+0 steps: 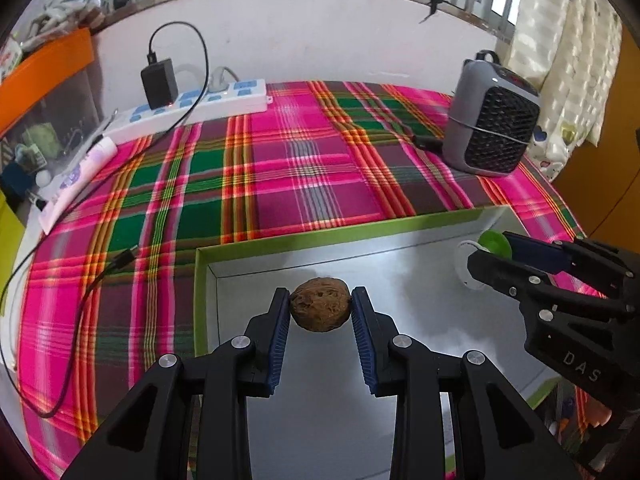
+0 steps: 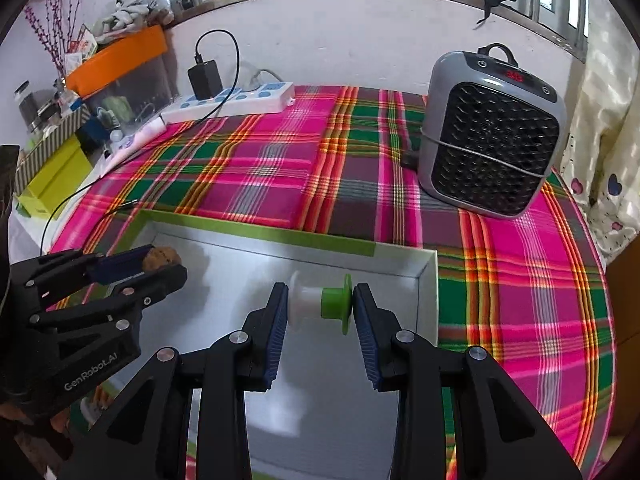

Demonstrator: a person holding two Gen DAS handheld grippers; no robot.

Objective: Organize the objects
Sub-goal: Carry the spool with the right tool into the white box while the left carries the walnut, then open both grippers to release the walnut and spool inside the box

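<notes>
Left wrist view showed the left gripper [image 1: 320, 304] clamped on a walnut [image 1: 319, 305], one blue pad against each end, jaws only partly spread, the nut hanging over the box [image 1: 280, 246] near its far left corner. To the right, the right gripper [image 1: 490, 258] reached toward the far right corner with a green-and-white spool [image 1: 494, 243] at its tips. The round shell gave the pads little to bite on, so I judged it might squirt out and roll off onto the plaid cloth [image 1: 280, 168] if the grip eased too soon. Right wrist view showed the right gripper [image 2: 320, 306] gripping the spool [image 2: 320, 304] end to end, white flange on the left pad, green cap on the right, above the box [image 2: 426, 292] beside its right wall. Dropped on its side, it could probably roll across the slick floor toward the walnut [image 2: 162, 258] held in the left gripper [image 2: 160, 264].
</notes>
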